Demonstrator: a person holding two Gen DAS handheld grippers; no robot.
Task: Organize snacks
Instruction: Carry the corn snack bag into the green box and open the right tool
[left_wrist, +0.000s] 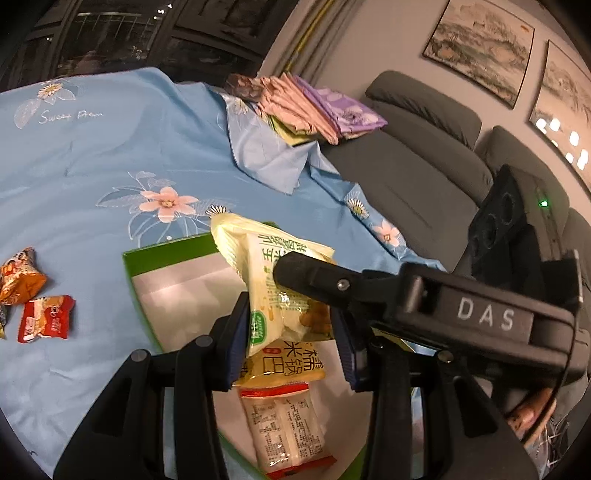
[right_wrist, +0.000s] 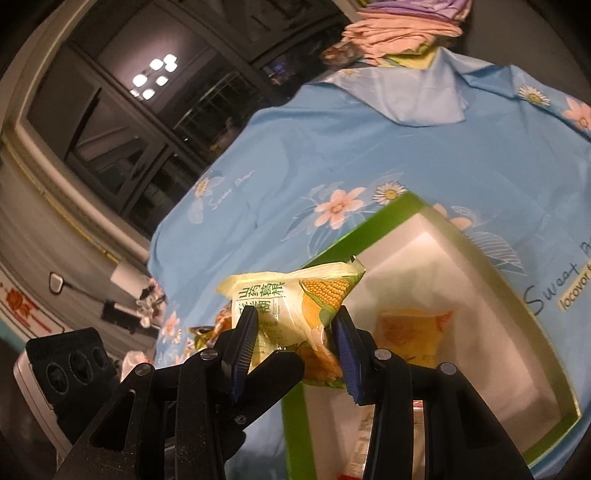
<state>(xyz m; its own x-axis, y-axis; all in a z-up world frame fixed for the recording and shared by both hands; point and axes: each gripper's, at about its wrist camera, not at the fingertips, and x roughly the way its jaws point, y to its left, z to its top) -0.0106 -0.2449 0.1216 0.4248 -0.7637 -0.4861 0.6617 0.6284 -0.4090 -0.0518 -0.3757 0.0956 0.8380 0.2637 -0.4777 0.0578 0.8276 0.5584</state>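
Note:
One pale yellow corn snack packet (left_wrist: 273, 280) (right_wrist: 295, 299) hangs over the open green box (left_wrist: 166, 251) (right_wrist: 369, 229), which has a white inside. My left gripper (left_wrist: 290, 317) is shut on the packet's lower part. My right gripper (right_wrist: 295, 317) is shut on the same packet, and one of its fingers (left_wrist: 306, 275) reaches in from the right in the left wrist view. In the box lie a yellow packet (left_wrist: 291, 363) (right_wrist: 410, 332) and a white and red packet (left_wrist: 288, 432).
An orange packet (left_wrist: 20, 277) and a red packet (left_wrist: 46, 319) lie loose on the blue floral cloth (left_wrist: 110, 166) left of the box. Folded cloths (left_wrist: 306, 107) are stacked at the far edge. A grey sofa (left_wrist: 424, 166) stands to the right.

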